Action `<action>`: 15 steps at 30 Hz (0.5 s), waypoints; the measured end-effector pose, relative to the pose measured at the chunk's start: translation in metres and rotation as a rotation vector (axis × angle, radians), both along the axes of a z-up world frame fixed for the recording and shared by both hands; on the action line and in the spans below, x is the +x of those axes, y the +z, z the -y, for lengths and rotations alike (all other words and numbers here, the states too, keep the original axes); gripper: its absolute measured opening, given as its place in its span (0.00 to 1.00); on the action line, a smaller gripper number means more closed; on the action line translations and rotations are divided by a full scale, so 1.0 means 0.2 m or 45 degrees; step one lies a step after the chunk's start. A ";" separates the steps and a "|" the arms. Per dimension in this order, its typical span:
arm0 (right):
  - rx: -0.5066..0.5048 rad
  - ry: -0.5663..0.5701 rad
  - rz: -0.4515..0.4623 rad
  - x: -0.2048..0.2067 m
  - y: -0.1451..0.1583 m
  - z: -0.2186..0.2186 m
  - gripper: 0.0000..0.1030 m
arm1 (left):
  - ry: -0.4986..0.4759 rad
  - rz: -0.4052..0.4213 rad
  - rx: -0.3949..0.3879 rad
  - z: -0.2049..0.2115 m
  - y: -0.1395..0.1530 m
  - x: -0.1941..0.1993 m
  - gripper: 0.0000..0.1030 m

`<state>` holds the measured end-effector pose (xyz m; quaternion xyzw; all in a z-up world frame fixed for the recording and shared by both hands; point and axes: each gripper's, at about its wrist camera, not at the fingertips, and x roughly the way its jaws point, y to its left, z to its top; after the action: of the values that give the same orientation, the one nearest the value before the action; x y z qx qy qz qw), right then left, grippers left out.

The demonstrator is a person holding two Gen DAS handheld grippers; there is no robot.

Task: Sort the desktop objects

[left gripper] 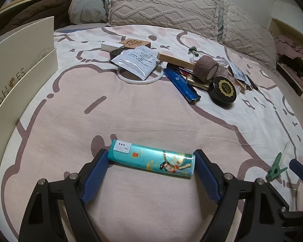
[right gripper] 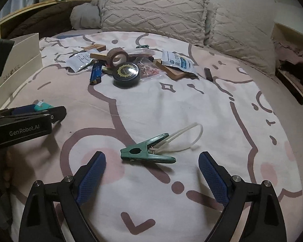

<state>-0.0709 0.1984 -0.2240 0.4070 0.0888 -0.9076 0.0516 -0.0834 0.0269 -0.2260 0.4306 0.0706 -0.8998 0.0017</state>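
A teal lighter-shaped box [left gripper: 151,160] with a cartoon figure lies crosswise on the pink bedsheet [left gripper: 131,111]. My left gripper [left gripper: 151,153] spans it, a blue pad touching each end, so it is shut on the box. In the right wrist view the same box [right gripper: 42,106] peeks out past the left gripper's black body [right gripper: 26,121]. My right gripper [right gripper: 152,153] stands open over the sheet. A green clothes peg [right gripper: 145,153] clipped to a white cable tie [right gripper: 181,139] lies between its fingers, touched by neither pad. The green peg [left gripper: 275,168] also shows at the left view's right edge.
A pile sits further up the bed: a black round tin [right gripper: 126,74], a blue lighter [right gripper: 96,73], a brown tape roll [right gripper: 118,57], a white sachet [left gripper: 137,61], a white ring [left gripper: 139,79], wooden blocks. A cream shoe box [left gripper: 20,76] stands at left. Pillows [right gripper: 151,16] line the back.
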 end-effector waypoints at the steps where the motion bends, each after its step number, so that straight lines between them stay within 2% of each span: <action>1: -0.020 -0.006 0.006 0.00 0.00 -0.01 0.90 | -0.003 0.001 0.007 0.00 0.00 0.00 0.82; 3: -0.062 -0.027 0.023 -0.01 -0.01 -0.03 0.72 | -0.003 0.007 0.017 0.01 -0.01 -0.01 0.82; 4: -0.085 -0.040 0.034 -0.02 -0.02 -0.05 0.60 | -0.004 0.007 0.021 0.01 -0.01 -0.01 0.82; 5: -0.103 -0.046 0.039 -0.03 -0.03 -0.06 0.57 | -0.005 0.007 0.024 0.01 -0.01 -0.01 0.82; 7: -0.138 -0.043 0.033 -0.02 -0.03 -0.07 0.52 | -0.006 0.003 0.032 0.02 -0.01 0.00 0.82; 15: -0.157 0.026 -0.045 0.03 -0.01 -0.04 0.52 | -0.005 -0.006 0.110 0.05 -0.01 0.01 0.82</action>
<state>-0.0643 0.2058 -0.2266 0.3862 0.0378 -0.9178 0.0841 -0.0820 0.0160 -0.2283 0.4282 0.1086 -0.8969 -0.0189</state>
